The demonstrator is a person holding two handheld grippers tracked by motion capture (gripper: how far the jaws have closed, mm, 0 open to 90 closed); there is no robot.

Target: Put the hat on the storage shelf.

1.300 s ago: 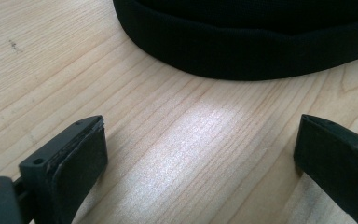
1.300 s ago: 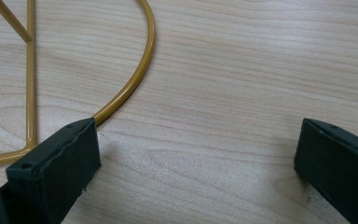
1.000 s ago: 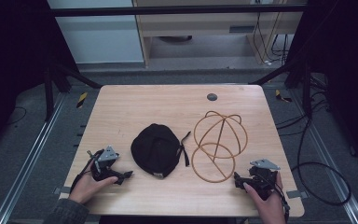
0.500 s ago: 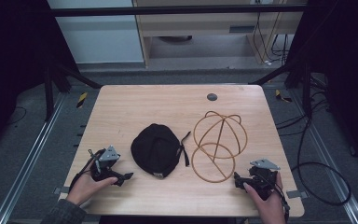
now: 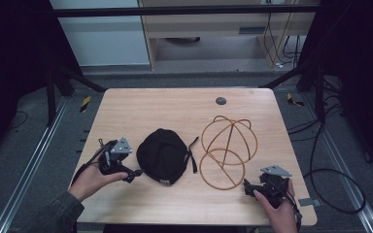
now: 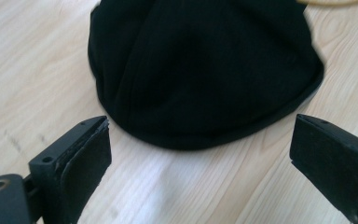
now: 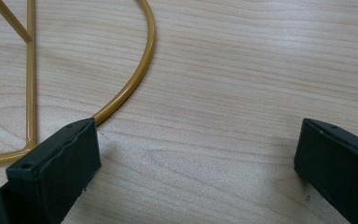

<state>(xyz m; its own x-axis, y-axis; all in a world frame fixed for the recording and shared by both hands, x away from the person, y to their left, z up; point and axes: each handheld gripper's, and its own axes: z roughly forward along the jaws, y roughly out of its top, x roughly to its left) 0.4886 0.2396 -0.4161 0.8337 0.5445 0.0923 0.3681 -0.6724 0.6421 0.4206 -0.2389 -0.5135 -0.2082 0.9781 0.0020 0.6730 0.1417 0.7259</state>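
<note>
A black cap point(image 5: 164, 155) lies on the wooden table point(image 5: 175, 107), a strap trailing at its right. Beside it to the right stands a tan wire hat frame point(image 5: 228, 140). My left gripper point(image 5: 132, 172), held in a hand, hovers just left of the cap, open. Its jaws have just been closing slightly, with nothing between them. In the left gripper view the cap point(image 6: 205, 65) sits just beyond the left gripper point(image 6: 200, 125). My right gripper point(image 5: 248, 187) rests open near the front right edge. In the right gripper view the frame's ring point(image 7: 140, 70) passes the left jaw of the right gripper point(image 7: 198, 126).
A small dark round grommet point(image 5: 220, 101) sits near the table's far edge. Black cables point(image 5: 320, 174) trail on the floor to the right. Metal rails run along both sides of the table.
The left hand has lifted its gripper off the table and brought it slightly nearer the cap. The right gripper, cap and wire frame have not moved.
</note>
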